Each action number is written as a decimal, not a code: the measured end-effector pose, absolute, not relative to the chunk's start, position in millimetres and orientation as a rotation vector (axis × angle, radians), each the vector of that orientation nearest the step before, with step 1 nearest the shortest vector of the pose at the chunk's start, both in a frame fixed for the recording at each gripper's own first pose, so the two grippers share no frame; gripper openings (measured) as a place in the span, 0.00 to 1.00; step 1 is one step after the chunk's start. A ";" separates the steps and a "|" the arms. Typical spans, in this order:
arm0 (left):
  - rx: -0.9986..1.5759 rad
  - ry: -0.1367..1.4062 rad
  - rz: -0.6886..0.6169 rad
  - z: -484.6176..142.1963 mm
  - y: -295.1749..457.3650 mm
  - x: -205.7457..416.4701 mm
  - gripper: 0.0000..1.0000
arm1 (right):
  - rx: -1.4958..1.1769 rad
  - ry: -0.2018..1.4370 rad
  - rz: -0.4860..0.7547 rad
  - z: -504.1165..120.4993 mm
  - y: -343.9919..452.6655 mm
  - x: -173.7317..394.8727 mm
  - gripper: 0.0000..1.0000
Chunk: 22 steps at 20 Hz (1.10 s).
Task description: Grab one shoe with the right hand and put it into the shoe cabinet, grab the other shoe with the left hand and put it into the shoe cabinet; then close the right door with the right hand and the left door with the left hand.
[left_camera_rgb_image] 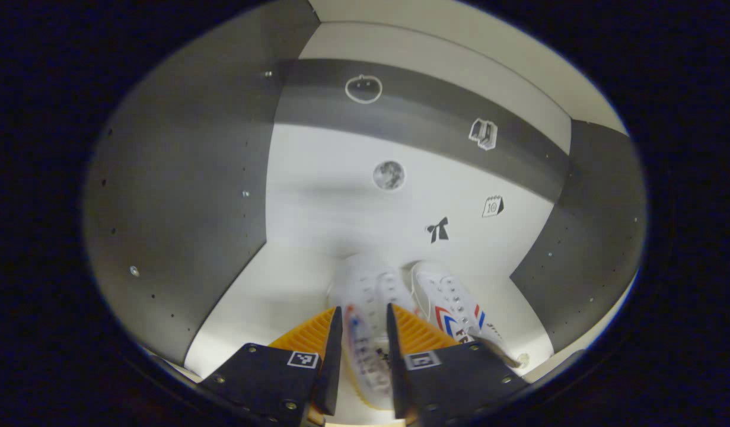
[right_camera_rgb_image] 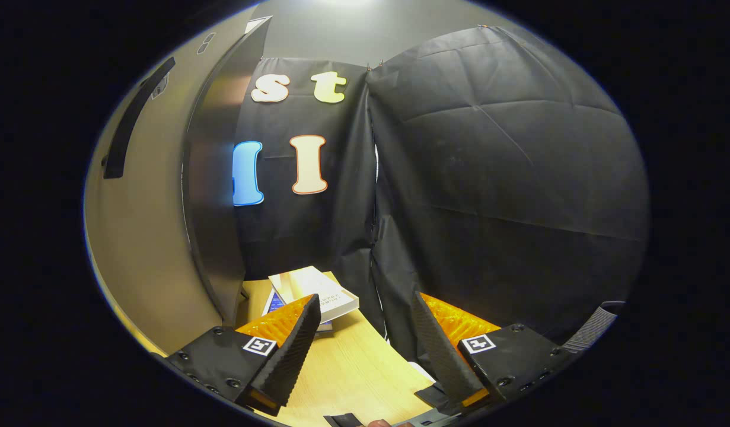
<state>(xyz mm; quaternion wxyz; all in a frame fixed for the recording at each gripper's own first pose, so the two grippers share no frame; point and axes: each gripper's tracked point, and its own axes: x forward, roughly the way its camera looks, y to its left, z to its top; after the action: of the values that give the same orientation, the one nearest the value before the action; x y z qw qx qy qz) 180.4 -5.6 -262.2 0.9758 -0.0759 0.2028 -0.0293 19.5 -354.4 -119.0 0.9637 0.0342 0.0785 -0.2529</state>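
Note:
Inside the shoe cabinet (left_camera_rgb_image: 181, 196), a white shoe (left_camera_rgb_image: 367, 284) sits toe-first between the fingers of my left gripper (left_camera_rgb_image: 363, 308). Both fingers press its sides, and its sole is low over the pale cabinet floor (left_camera_rgb_image: 258, 302). The other white shoe (left_camera_rgb_image: 453, 302), with red and blue stripes, lies on that floor just to the right, close beside the held one. My right gripper (right_camera_rgb_image: 365, 296) is open with nothing between its fingers, out in front of the booth wall. The open cabinet door (right_camera_rgb_image: 213, 196) stands to its left.
The cabinet's back panel (left_camera_rgb_image: 400, 201) carries small stickers, and grey side walls close in left and right. The door's outer face has a long black handle (right_camera_rgb_image: 133, 112). A stack of books (right_camera_rgb_image: 317, 290) lies on the wooden table (right_camera_rgb_image: 353, 367) beside the door.

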 end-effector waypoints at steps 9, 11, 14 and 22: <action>0.145 0.009 0.043 -139.0 -6.9 65.0 1.00 | 0.114 0.111 -0.427 -98.2 -338.6 41.1 0.97; 0.085 -0.092 0.023 -116.3 -21.8 21.7 1.00 | 0.099 0.086 -0.400 -83.8 -334.2 51.0 0.92; 0.018 -0.181 -0.006 -92.6 -22.0 -38.3 1.00 | 0.076 0.056 -0.347 -62.0 -323.5 67.1 0.92; -0.042 -0.083 0.069 -122.5 5.9 -101.7 1.00 | 0.208 0.022 -0.284 -14.2 -310.5 89.8 0.97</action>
<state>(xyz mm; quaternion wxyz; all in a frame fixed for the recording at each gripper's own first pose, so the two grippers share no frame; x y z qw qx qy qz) -101.7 5.9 -122.5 0.9983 -0.0212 -0.0413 0.0347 89.8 -310.5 -14.2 0.9845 0.1033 0.0108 -0.1414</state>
